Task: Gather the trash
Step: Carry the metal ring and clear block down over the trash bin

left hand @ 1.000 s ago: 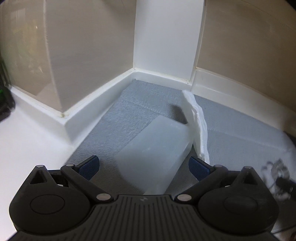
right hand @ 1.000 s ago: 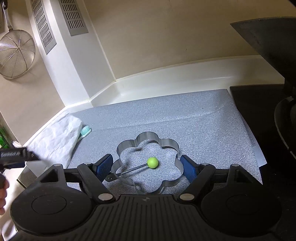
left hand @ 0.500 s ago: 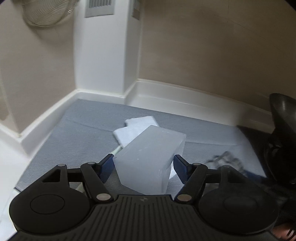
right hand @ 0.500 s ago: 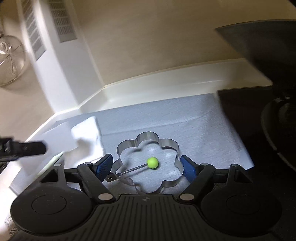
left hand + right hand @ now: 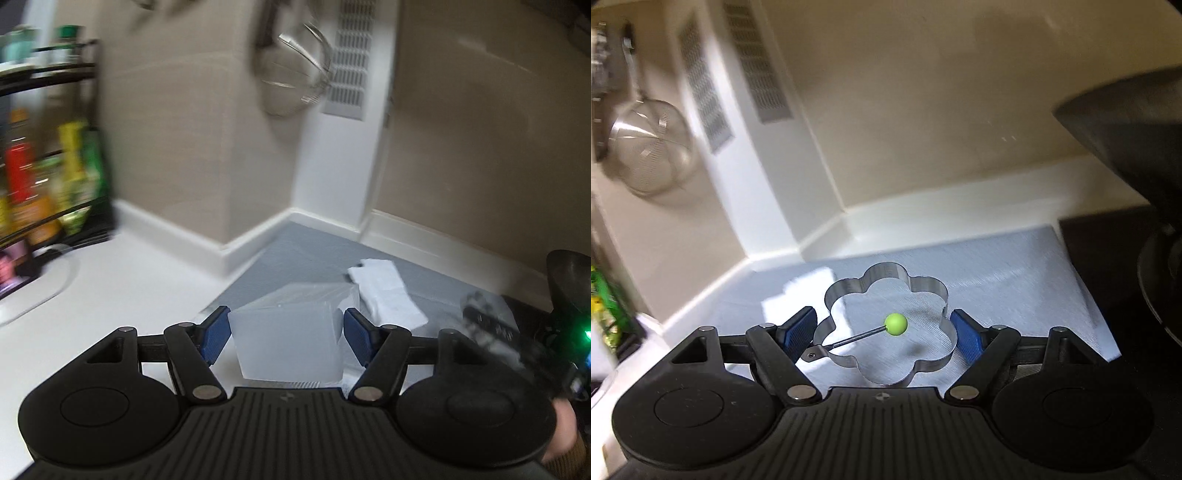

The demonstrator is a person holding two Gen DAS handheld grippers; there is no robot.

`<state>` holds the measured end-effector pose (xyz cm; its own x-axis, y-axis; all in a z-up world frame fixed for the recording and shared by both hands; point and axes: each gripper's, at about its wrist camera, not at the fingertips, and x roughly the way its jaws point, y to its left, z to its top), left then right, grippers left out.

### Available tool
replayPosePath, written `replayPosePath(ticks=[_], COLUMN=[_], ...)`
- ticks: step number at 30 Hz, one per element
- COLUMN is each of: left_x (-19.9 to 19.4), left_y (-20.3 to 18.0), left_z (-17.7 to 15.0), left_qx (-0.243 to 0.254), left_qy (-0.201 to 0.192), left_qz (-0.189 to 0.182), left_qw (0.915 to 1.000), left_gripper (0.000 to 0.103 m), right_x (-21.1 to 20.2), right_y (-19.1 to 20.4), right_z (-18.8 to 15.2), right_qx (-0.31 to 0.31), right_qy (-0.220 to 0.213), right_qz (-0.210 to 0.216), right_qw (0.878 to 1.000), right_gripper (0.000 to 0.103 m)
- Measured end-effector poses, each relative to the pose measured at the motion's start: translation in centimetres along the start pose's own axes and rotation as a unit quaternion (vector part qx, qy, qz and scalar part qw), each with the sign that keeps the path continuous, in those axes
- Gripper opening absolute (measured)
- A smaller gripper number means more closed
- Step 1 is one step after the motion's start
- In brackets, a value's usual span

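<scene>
The white surface [image 5: 122,280] runs along the tiled wall, and a grey textured mat [image 5: 1004,280] covers its back corner, reaching right up to the black hob [image 5: 1108,258] at the right edge. At the surface's left end stands a black wire rack of bottles [image 5: 44,177], badly blurred. A round steel mesh strainer [image 5: 291,74] hangs on the wall above the corner. Now the left tool [image 5: 286,334]: its blue pads are pressed on either side of a translucent white plastic box [image 5: 291,332], gripping it, held up off the mat's left edge. Just behind the box, a folded white paper towel [image 5: 388,295] lies flat on the mat. Over to the right tool [image 5: 882,336]: it's clamped on a flower-shaped steel ring mould [image 5: 886,321], pads touching both flanks, the ring held above the mat's front part. A thin wire handle with a small lime-green ball knob [image 5: 896,324] points into the ring's middle.
</scene>
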<state>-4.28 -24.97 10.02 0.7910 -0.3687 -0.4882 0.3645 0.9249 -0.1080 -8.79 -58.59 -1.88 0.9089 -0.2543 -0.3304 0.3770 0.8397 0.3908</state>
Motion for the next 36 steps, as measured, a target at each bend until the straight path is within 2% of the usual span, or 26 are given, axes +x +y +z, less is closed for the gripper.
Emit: replayPosePath(ticks=[1, 3, 6, 12, 19, 22, 26, 32, 36], left_x=[-1.6, -4.4, -7.9, -11.6, -15.6, -16.7, -17.7, -17.9, -17.8], left_y=[0.7, 2.0, 3.7, 5.2, 5.1, 5.1, 4.8, 4.8, 4.4], left_z=[-0.6, -1.8, -3.8, -8.2, -13.6, -15.7, -18.8, -22.4, -23.9], left_qx=[-0.004, -0.01, -0.022, -0.047, -0.044, -0.049, -0.035, -0.021, -0.018], left_qy=[0.001, 0.0, -0.001, 0.023, 0.02, 0.029, 0.048, 0.063, 0.071], left_qz=[0.007, 0.021, 0.038, 0.05, 0.049, 0.048, 0.044, 0.055, 0.053], left_qw=[1.0, 0.9997, 0.999, 0.9974, 0.9977, 0.9972, 0.9973, 0.9963, 0.9959], left_gripper=[0.071, 0.071, 0.071, 0.071, 0.071, 0.071, 0.071, 0.071, 0.071], right_x=[-0.2, -0.8, -3.6, -12.7, -22.9, -26.1, -28.8, -29.3, -29.8], right_y=[0.1, 0.5, 1.2, 3.1, 4.6, 5.6, 7.1, 9.3, 10.1], right_z=[-0.1, 0.0, -0.1, -1.5, -4.4, -6.6, -10.2, -14.8, -16.8], right_qx=[-0.004, -0.01, -0.009, -0.062, -0.142, -0.171, -0.196, -0.208, -0.229], right_qy=[-0.007, -0.002, -0.001, -0.031, -0.02, 0.004, 0.063, 0.153, 0.179], right_qz=[0.011, 0.006, 0.02, 0.052, 0.123, 0.146, 0.172, 0.179, 0.177], right_qw=[1.0, 1.0, 1.0, 0.996, 0.982, 0.974, 0.963, 0.949, 0.94], right_gripper=[0.08, 0.08, 0.08, 0.081, 0.081, 0.081, 0.081, 0.081, 0.081])
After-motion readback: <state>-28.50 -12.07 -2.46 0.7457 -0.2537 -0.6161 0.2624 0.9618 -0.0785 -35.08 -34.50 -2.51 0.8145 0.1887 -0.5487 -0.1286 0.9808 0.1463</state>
